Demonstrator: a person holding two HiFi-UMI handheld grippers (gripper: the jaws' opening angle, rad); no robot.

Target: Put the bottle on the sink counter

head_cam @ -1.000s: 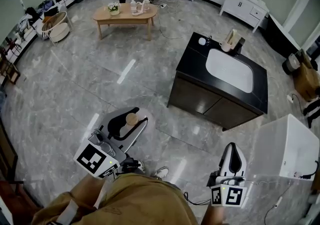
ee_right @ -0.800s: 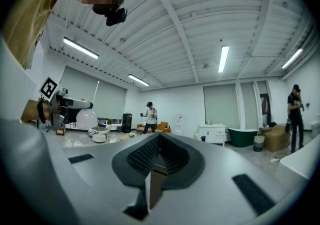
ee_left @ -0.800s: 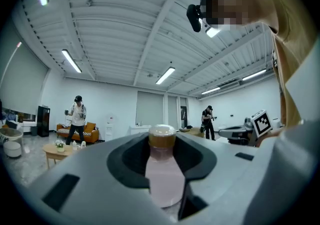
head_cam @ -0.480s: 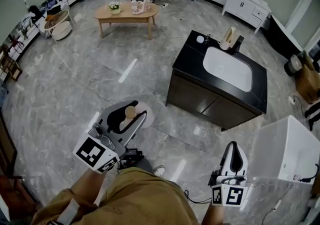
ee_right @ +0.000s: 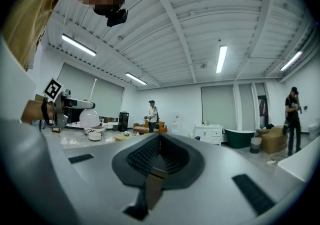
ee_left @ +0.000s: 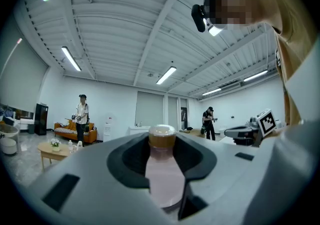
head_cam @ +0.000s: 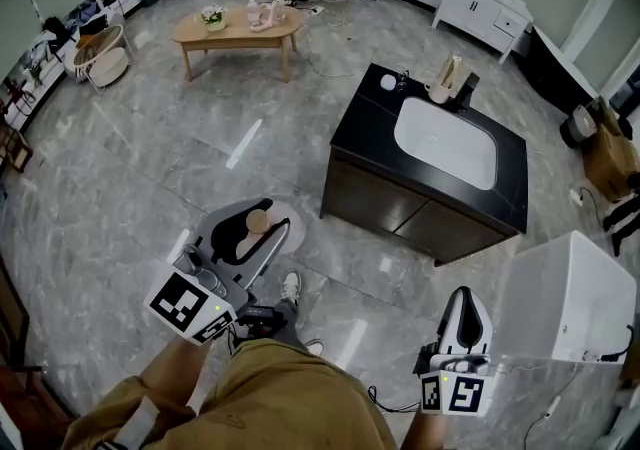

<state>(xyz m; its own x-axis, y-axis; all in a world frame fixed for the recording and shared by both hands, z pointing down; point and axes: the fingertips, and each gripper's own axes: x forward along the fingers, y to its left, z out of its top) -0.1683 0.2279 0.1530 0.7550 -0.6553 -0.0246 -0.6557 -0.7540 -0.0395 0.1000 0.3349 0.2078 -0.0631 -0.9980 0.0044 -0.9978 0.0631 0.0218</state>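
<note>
**Walking the bottle toward the sink counter**

Head view: my left gripper [head_cam: 252, 234] carries the bottle [head_cam: 261, 222] upright over the floor, well apart from the sink counter [head_cam: 362, 120] to the far right. I judge the bare black surface left of the basin the best landing spot.
Left gripper view: my jaws pinch the pink body below the brown cap, so I keep it level.
Right gripper view: my right gripper [ee_right: 159, 166] has its jaws pressed together, empty.
</note>
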